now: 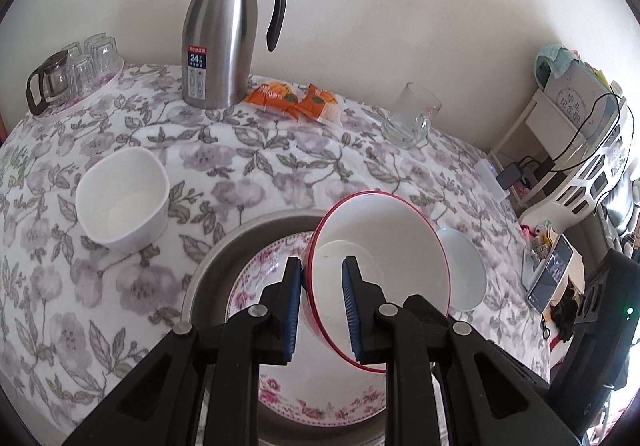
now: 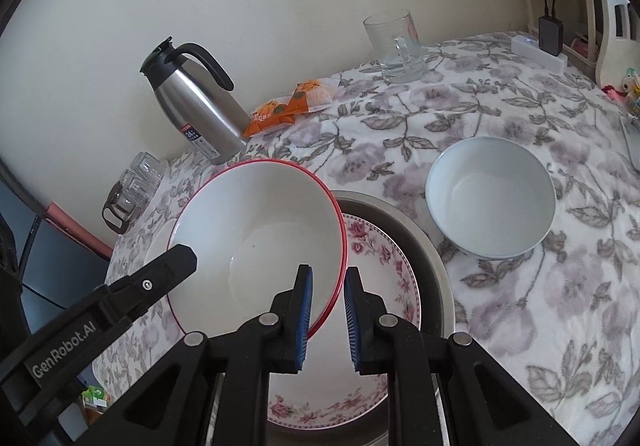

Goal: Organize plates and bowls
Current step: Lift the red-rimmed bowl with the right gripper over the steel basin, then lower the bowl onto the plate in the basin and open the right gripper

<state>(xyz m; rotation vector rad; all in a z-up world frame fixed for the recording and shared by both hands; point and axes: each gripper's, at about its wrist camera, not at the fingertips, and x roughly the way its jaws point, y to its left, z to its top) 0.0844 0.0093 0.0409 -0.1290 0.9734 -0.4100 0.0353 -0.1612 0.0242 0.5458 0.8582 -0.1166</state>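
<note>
A red-rimmed white bowl (image 1: 384, 246) (image 2: 260, 222) is held tilted above a floral plate (image 1: 276, 394) (image 2: 384, 270) that lies in a round metal tray (image 1: 224, 258) (image 2: 436, 258). My left gripper (image 1: 322, 270) straddles the bowl's left rim, one pad outside, one inside. My right gripper (image 2: 328, 278) straddles its right rim the same way. The left gripper's finger (image 2: 160, 278) shows at the bowl's left in the right wrist view. A square white bowl (image 1: 124, 198) sits left of the tray. A pale round bowl (image 1: 464, 270) (image 2: 492, 198) sits right of it.
On the floral tablecloth stand a steel thermos jug (image 1: 224, 34) (image 2: 196, 110), orange snack packets (image 1: 304, 102) (image 2: 288, 106), a glass mug (image 1: 412, 114) (image 2: 396, 46) and glasses with a small pot (image 1: 76, 74) (image 2: 132, 190). A wall is behind; shelves and cables (image 1: 580, 134) are at right.
</note>
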